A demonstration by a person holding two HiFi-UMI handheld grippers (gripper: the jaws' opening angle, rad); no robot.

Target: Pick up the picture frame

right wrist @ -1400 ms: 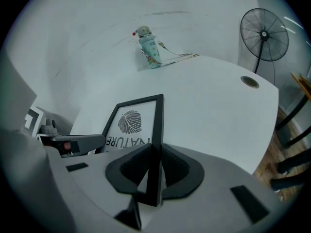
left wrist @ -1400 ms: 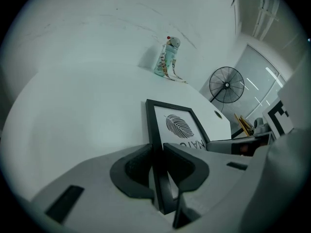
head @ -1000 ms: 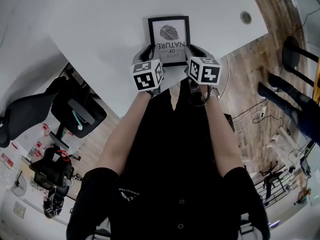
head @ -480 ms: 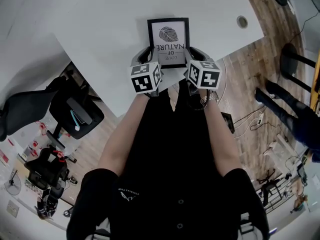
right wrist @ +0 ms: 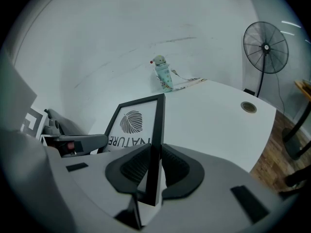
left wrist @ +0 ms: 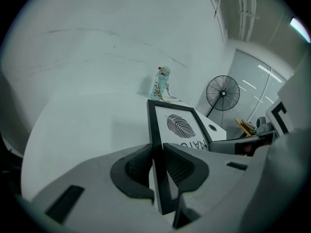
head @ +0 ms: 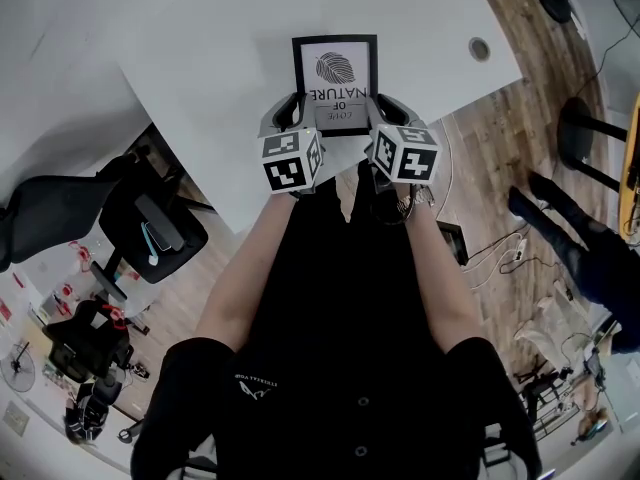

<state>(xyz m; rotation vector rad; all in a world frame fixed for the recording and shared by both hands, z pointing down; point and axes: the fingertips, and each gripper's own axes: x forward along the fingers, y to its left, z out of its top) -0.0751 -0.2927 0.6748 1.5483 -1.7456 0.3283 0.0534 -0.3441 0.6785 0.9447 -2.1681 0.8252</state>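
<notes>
Over the last second, the black-rimmed rectangular picture frame with a leaf print (head: pixel 335 73) has risen a little with both grippers. The left gripper (left wrist: pixel 156 161) clamps its left edge and the right gripper (right wrist: pixel 154 166) its right edge, over the white table (head: pixel 200 58).

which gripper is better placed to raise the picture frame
Neither alone: left gripper is shut on the picture frame at its left edge, right gripper at its right edge; both should lift together.

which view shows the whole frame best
Head view: the frame faces the camera, nearly whole. Both gripper views see it slanted, one side edge clamped in the jaws.
</notes>
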